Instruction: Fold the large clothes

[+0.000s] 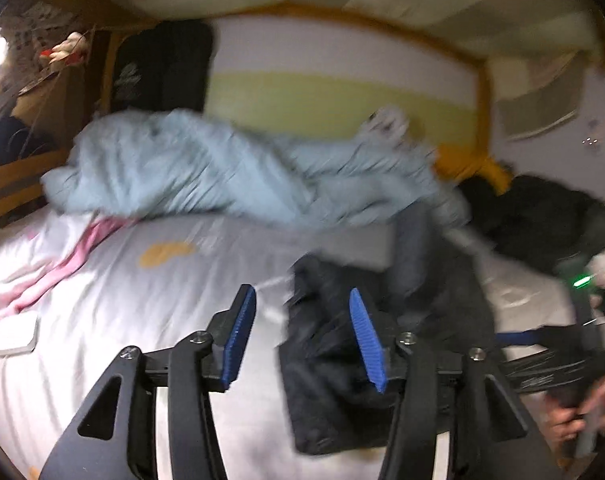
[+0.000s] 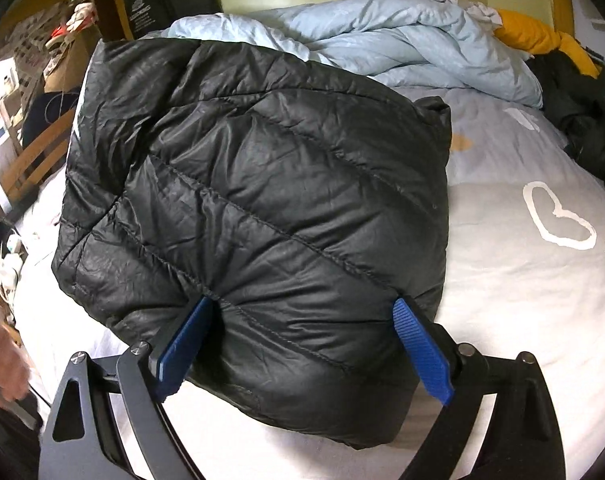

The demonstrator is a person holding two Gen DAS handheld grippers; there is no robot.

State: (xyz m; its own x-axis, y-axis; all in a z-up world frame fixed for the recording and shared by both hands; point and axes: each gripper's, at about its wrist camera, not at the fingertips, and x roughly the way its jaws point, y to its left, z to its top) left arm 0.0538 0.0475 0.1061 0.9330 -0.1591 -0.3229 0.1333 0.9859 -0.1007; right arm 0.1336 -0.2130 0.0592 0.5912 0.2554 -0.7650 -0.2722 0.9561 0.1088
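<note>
A black quilted puffer jacket [image 2: 254, 184] lies folded into a thick bundle on the white bed sheet [image 2: 522, 280]. My right gripper [image 2: 304, 316] is open, its blue pads [image 2: 186, 340] on either side of the jacket's near edge, pressing into it without closing. In the blurred left wrist view the jacket [image 1: 342, 360] lies just right of centre. My left gripper [image 1: 302, 320] is open above the sheet [image 1: 122, 320]; its right pad is over the jacket, its left pad over bare sheet. The right gripper's handle [image 1: 574, 344] shows at the far right.
A crumpled light blue duvet [image 2: 402, 40] lies along the head of the bed, also in the left wrist view [image 1: 222, 168]. Dark clothes [image 2: 582, 112] and a yellow garment [image 2: 542, 36] sit at the right. A pink garment [image 1: 62, 268] lies left. Wooden bed frame [image 2: 34, 152] at the left.
</note>
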